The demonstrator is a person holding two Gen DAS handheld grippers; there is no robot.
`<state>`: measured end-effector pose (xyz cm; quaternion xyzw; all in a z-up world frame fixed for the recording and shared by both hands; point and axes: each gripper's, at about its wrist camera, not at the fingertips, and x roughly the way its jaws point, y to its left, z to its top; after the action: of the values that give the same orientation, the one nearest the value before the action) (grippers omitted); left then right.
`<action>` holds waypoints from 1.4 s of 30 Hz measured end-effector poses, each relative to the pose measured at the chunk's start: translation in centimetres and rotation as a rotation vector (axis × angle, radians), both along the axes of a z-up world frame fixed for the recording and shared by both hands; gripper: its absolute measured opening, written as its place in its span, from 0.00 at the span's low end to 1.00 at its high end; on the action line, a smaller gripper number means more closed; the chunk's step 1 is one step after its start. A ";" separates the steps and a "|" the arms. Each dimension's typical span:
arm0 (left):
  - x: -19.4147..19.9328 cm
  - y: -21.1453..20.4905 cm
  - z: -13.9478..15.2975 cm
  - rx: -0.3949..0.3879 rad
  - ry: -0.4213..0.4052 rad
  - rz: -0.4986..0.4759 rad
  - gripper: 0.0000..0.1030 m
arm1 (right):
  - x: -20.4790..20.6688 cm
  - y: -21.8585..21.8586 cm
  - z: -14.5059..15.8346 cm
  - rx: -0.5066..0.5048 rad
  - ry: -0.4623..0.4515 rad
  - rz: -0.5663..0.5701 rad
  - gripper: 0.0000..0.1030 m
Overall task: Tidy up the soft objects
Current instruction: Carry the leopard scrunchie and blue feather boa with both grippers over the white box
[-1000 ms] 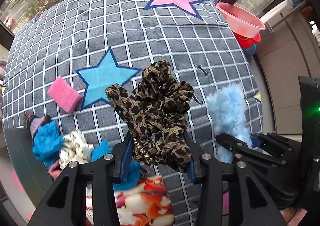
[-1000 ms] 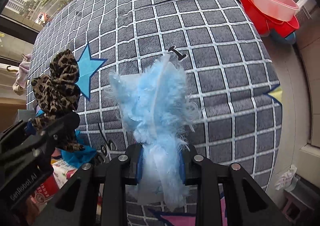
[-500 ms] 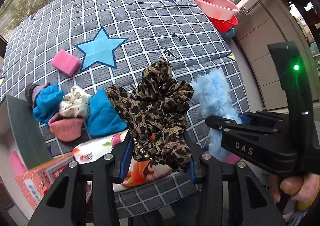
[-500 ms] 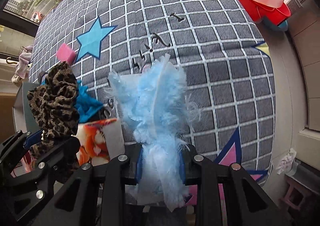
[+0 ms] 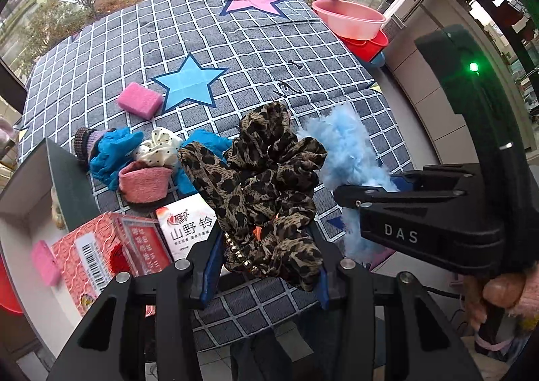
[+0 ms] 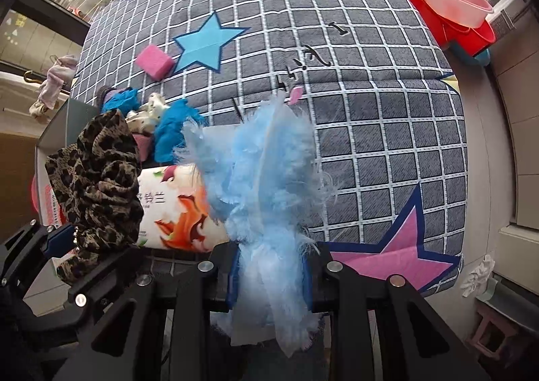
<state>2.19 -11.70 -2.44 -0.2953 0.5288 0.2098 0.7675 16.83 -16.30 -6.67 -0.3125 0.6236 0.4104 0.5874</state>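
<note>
My left gripper [image 5: 264,271] is shut on a leopard-print scrunchie [image 5: 266,185], held in the air above the near edge of the checked quilt [image 5: 256,44]. The scrunchie [image 6: 97,185] also shows at the left of the right wrist view. My right gripper [image 6: 269,275] is shut on a fluffy light-blue scrunchie [image 6: 266,185], which appears as the blue fluff [image 5: 347,152] to the right in the left wrist view. A pink sponge [image 5: 139,100] lies on the quilt by the blue star. Blue, white dotted and pink soft pieces [image 5: 145,162] sit in a heap at the quilt's left.
A white open box [image 5: 20,212] stands at the left edge with a pink sponge [image 5: 45,263] inside. A red patterned pack [image 5: 111,249] and a floral tissue pack [image 6: 175,209] lie at the near edge. Pink and red basins [image 5: 353,24] stand at the far right. A hand [image 5: 498,293] holds the right gripper's handle.
Both grippers have drawn back and risen from the quilt toward its near edge, each still holding its scrunchie. The box and the packs have come into view.
</note>
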 end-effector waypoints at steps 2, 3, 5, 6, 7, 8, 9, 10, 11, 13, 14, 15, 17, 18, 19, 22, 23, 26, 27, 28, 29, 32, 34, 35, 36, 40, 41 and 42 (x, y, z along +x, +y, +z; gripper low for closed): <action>-0.7 -0.1 0.3 0.011 -0.005 0.006 0.47 | -0.8 0.3 0.3 0.003 -0.006 0.015 0.28; -1.1 -0.1 0.4 0.013 -0.009 0.011 0.47 | -1.2 0.4 0.5 0.005 -0.011 0.025 0.28; -1.9 0.1 0.6 0.019 -0.016 0.027 0.47 | -1.9 0.8 0.8 0.009 -0.018 0.038 0.28; -2.3 0.2 0.8 0.020 -0.021 0.036 0.47 | -2.4 1.0 1.0 0.013 -0.021 0.045 0.28; -2.7 0.4 0.9 0.023 -0.027 0.046 0.47 | -2.7 1.1 1.1 0.014 -0.023 0.050 0.28; -3.0 0.5 1.0 0.026 -0.031 0.053 0.47 | -3.0 1.3 1.2 0.017 -0.025 0.054 0.28; -3.4 0.7 1.1 0.031 -0.035 0.062 0.47 | -3.3 1.5 1.4 0.021 -0.027 0.061 0.28; -3.8 0.9 1.3 0.036 -0.040 0.071 0.47 | -3.6 1.7 1.5 0.024 -0.030 0.068 0.28; -4.2 1.1 1.4 0.039 -0.046 0.080 0.47 | -4.0 1.9 1.7 0.027 -0.034 0.075 0.28; -4.8 1.4 1.7 0.044 -0.053 0.096 0.47 | -4.7 2.2 2.1 0.036 -0.038 0.091 0.28; -5.2 1.6 1.8 0.047 -0.057 0.105 0.47 | -5.2 2.4 2.4 0.042 -0.040 0.102 0.28; -5.7 1.8 1.9 0.049 -0.061 0.116 0.47 | -5.5 2.6 2.6 0.047 -0.041 0.111 0.28; -6.6 2.1 2.2 0.056 -0.067 0.139 0.47 | -6.5 2.9 3.0 0.058 -0.042 0.133 0.28; -7.0 2.3 2.2 0.057 -0.070 0.151 0.47 | -7.1 3.1 3.3 0.063 -0.048 0.148 0.28; -7.6 2.5 2.3 0.057 -0.072 0.167 0.47 | -7.5 3.3 3.5 0.070 -0.049 0.159 0.28; -9.3 3.1 2.6 0.062 -0.080 0.219 0.47 | -9.1 4.0 4.3 0.096 -0.039 0.204 0.28; -9.9 3.3 2.7 0.064 -0.082 0.234 0.47 | -9.7 4.2 4.6 0.104 -0.038 0.219 0.28; -11.8 3.8 2.9 0.071 -0.084 0.285 0.47 | -11.6 5.0 5.2 0.122 -0.032 0.268 0.28; -12.4 4.0 2.9 0.074 -0.082 0.302 0.47 | -12.3 5.3 5.3 0.126 -0.031 0.286 0.28; -13.2 4.1 2.9 0.076 -0.081 0.321 0.47 | -12.8 5.5 5.4 0.129 -0.030 0.302 0.28; -13.8 4.2 2.9 0.077 -0.079 0.336 0.47 | -13.5 5.7 5.4 0.131 -0.028 0.318 0.28; -15.8 4.6 2.6 0.074 -0.075 0.394 0.47 | -15.4 6.4 5.5 0.134 -0.024 0.372 0.28; -17.1 4.9 2.4 0.071 -0.071 0.435 0.47 | -16.5 6.8 5.6 0.134 -0.022 0.401 0.28; -18.0 5.0 2.3 0.070 -0.068 0.460 0.47 | -17.2 7.0 5.5 0.134 -0.020 0.420 0.28; -18.6 5.1 2.2 0.070 -0.064 0.480 0.47 | -17.7 7.2 5.5 0.135 -0.018 0.435 0.28; -21.5 5.4 1.8 0.072 -0.042 0.554 0.47 | -20.1 7.9 5.5 0.137 -0.007 0.498 0.28; -22.2 5.4 1.6 0.074 -0.031 0.572 0.47 | -20.7 8.0 5.5 0.137 -0.002 0.514 0.28; -23.0 5.3 1.5 0.075 -0.022 0.585 0.47 | -21.4 8.2 5.5 0.137 0.002 0.532 0.28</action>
<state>-20.83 -6.37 -0.93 -0.4090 0.4048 0.4381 0.6907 -4.61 -8.13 -1.17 -0.4244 0.4909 0.5920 0.4780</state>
